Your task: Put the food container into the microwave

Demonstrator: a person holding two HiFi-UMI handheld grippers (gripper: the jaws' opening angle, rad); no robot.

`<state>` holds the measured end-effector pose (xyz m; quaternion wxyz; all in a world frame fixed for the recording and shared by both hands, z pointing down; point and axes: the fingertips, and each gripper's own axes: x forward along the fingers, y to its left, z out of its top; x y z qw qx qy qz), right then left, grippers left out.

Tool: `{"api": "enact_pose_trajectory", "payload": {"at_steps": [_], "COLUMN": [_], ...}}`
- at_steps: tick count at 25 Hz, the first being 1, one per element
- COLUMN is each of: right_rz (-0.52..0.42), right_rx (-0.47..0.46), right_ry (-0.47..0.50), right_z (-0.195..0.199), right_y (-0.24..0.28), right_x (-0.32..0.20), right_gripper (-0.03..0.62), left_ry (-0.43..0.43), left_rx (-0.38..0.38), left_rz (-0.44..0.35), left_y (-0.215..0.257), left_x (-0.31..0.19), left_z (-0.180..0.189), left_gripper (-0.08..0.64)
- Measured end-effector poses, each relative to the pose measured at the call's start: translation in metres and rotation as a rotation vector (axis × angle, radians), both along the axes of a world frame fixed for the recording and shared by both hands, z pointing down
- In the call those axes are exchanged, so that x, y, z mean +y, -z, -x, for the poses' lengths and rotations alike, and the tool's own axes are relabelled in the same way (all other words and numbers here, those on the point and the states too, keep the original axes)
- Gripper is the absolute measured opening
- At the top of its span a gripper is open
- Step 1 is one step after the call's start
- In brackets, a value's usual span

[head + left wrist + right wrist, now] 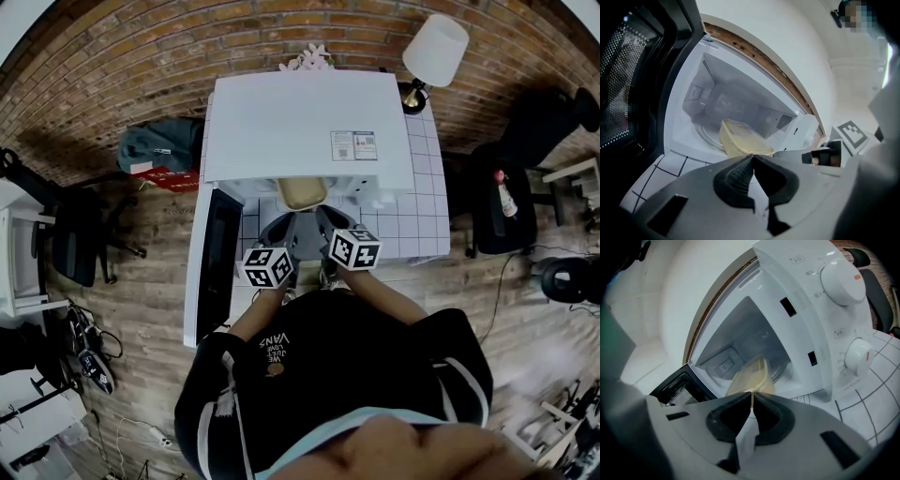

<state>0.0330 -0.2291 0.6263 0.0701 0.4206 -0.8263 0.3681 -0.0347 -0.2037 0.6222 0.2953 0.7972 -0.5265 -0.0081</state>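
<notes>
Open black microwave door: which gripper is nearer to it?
Left. The left gripper sits just right of the open black microwave door; the right gripper is farther right again, at the far side of the pale yellow plastic food container.

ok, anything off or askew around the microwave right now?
Nothing stands out. The microwave has its door open, the container is partway into the cavity, no spill shows. Left gripper and right gripper are both shut on its near rim.

Both forearms bare, reaching forward side by side. Left gripper [753,157] and right gripper [752,395] angle inward, noses near each other. Jaws of each closed down, tips pinching the near edge of the food container [749,378].
</notes>
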Motion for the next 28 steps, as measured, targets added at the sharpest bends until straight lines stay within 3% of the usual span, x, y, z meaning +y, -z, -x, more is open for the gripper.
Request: {"api": "enact_pose_trajectory", "payload": {"at_steps": [15,28], "right_rz": [-0.01,-0.006], "right_rx": [-0.006,0.002], "right_ry": [0.093,0.092], "right_z": [-0.001,0.005], "right_y": [-0.002,-0.006], "right_x": [-0.027,-0.036], "right_gripper": [0.015,0.015], "left_ry": [0.127,0.145], "left_rx": [0.001,-0.003], "left_rz": [-0.014,-0.019], "left_y": [-0.001,-0.002], "left_x": [-0.028,-0.04], "left_z": [0.007,0.016], "left_gripper": [0.012,0.012]}}
